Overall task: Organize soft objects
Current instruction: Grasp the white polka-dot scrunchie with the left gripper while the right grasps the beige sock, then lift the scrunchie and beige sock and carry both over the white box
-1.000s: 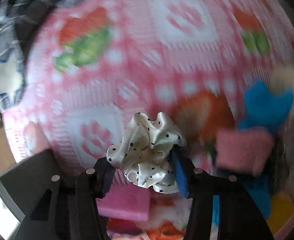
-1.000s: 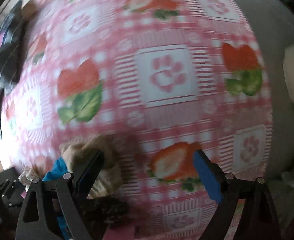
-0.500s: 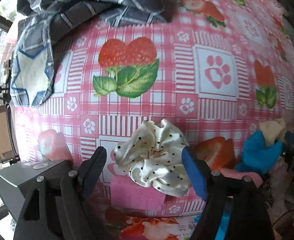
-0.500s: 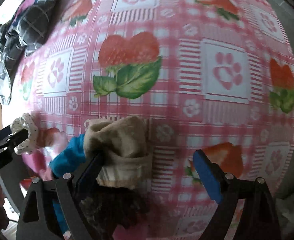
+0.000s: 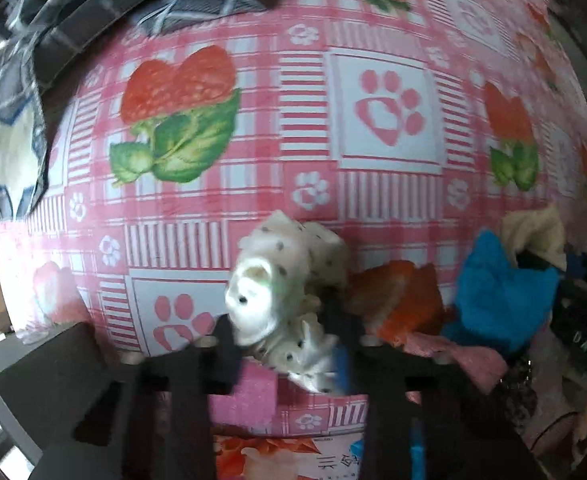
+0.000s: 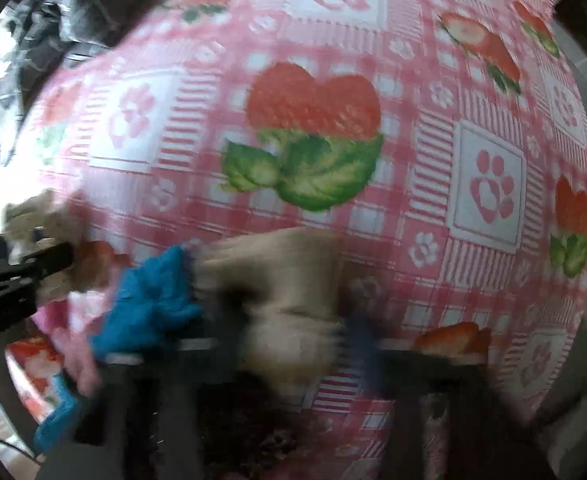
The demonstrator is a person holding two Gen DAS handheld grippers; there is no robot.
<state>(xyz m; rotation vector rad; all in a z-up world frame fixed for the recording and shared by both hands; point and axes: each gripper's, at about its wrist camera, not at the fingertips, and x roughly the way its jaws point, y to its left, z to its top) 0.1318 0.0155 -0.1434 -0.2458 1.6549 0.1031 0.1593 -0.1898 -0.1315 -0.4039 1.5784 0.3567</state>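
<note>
Down at six o'clock, the left gripper point(image 5: 283, 344) has just clamped onto a glossy, ruffled, black-dotted white scrunchie point(image 5: 281, 300). The right gripper point(image 6: 293, 320), also just closed, pinches a nubby beige cloth point(image 6: 277, 276) beside fuzzy blue fabric point(image 6: 153, 300). Both sit on a pink strawberry-and-paw tablecloth point(image 5: 373, 184), with a dark plaid cloth point(image 5: 93, 12) at eleven.

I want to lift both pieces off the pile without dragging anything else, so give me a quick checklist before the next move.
1. Left tongs shut on the white satin scrunchie with black dots: ok; they have just closed on it.
2. Right tongs shut on the beige knitted cloth: ok, though blurred; they too have just closed.
3. Fluffy blue cloth free of the right tongs: cannot tell, it touches the beige cloth.
4. Pink foam block clear of the scrunchie: cannot tell, it lies right under it.
5. Pink checked strawberry tablecloth bare ahead for setting down: ok.
</note>
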